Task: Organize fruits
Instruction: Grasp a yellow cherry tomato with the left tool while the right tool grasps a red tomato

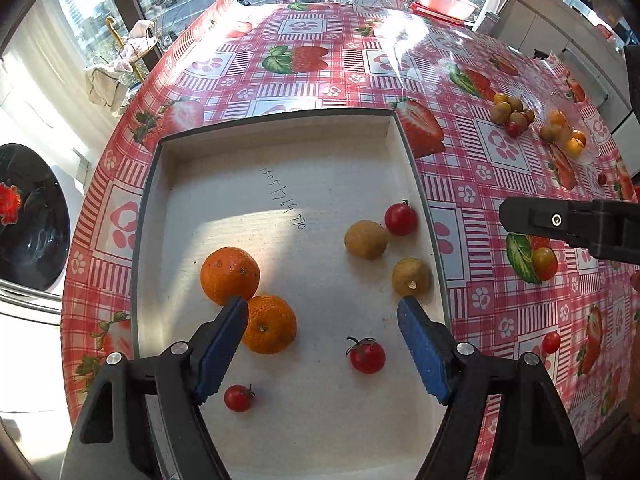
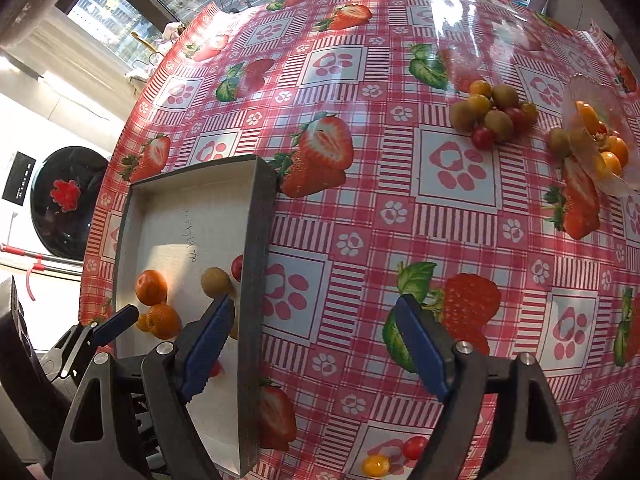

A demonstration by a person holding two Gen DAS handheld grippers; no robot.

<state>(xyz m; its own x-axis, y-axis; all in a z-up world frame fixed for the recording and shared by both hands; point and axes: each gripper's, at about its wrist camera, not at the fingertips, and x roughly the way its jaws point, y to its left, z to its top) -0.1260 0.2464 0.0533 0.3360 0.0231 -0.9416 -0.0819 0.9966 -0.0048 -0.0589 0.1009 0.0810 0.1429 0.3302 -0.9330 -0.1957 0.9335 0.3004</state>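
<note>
Tray point(image 1: 152, 216) lies under my left gripper point(image 1: 322, 308), jaws wide and holding nothing. Two oranges point(image 1: 230, 276) touch beside the left fingertip point(image 1: 234, 312); a yellow-green fruit point(image 1: 411, 278) sits just past the other tip. My right gripper point(image 2: 312, 312) hangs wide over bare tablecloth point(image 2: 456, 216); loose fruit pile point(image 2: 492, 114) lies well ahead.

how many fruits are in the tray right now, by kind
oranges: 2
yellow-brown round fruits: 2
red cherry tomatoes: 3
total in the tray: 7
</note>
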